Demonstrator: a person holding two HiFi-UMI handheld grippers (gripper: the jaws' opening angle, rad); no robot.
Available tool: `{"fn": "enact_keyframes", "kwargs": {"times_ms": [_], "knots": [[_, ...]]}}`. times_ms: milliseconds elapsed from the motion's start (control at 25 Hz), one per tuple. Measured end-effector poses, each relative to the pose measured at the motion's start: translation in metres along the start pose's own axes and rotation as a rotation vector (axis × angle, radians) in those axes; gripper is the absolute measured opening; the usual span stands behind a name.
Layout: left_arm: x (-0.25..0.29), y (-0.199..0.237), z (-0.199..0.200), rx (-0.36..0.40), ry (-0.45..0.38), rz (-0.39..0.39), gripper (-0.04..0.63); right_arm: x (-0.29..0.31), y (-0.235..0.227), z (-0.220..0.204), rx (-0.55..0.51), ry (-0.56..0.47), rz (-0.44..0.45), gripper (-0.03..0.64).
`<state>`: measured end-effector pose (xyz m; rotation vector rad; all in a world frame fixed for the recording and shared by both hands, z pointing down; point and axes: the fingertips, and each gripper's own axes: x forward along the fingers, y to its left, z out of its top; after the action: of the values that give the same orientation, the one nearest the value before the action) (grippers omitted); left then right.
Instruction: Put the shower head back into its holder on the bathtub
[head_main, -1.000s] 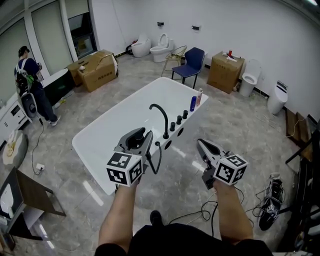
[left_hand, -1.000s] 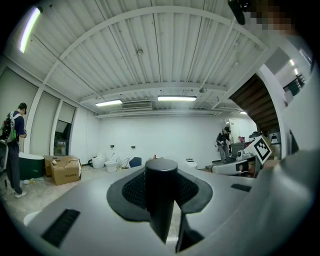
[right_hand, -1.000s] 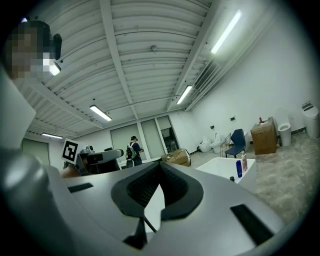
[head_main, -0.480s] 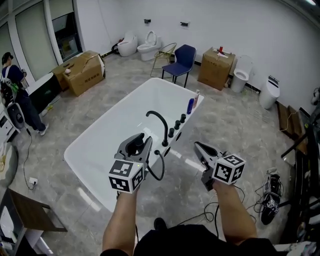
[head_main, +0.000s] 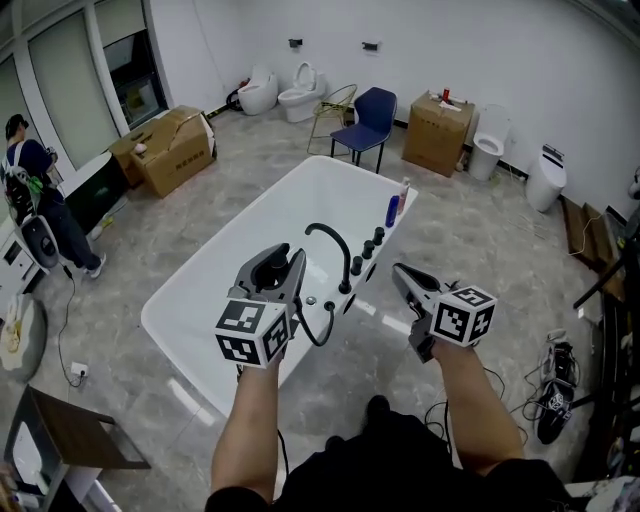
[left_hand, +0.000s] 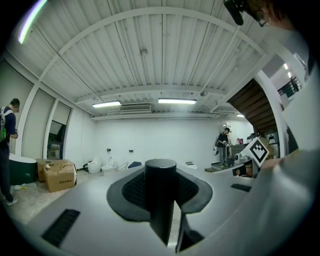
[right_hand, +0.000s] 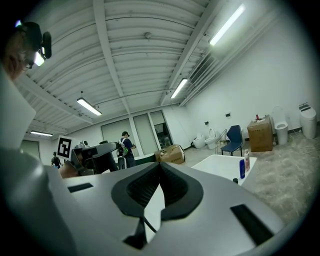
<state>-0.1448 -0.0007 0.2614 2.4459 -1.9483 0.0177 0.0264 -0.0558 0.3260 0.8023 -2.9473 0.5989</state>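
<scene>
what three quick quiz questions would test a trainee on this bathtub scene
1. True or false: the left gripper is shut on the shower head.
2. Where do the two bottles stand? A on the bathtub rim; B on the chair; C on the floor.
3. Fill in: the right gripper has its jaws ___, with nothing between them.
Key: 1 true; 2 A; 3 together.

A dark blue padded chair (head_main: 375, 110) was seen near a brown cardboard box (head_main: 438, 122); white ceramic toilets (head_main: 299, 97) were set against the far wall.
</scene>
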Motion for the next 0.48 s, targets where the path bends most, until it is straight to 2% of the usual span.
{"fn": "enact_keyframes", "kwargs": {"times_ms": [280, 480], "knots": [[0.04, 0.02, -0.006, 0.038, 0.038, 0.024, 0.112, 0.037, -0.031, -0.003, 0.025, 0.009, 0.036, 0.014], [0.081, 0.035, -0.012, 0.049, 0.059, 0.052, 0.112, 0.073, -0.078, 0.004, 0.056, 0.022, 0.052, 0.014]]}}
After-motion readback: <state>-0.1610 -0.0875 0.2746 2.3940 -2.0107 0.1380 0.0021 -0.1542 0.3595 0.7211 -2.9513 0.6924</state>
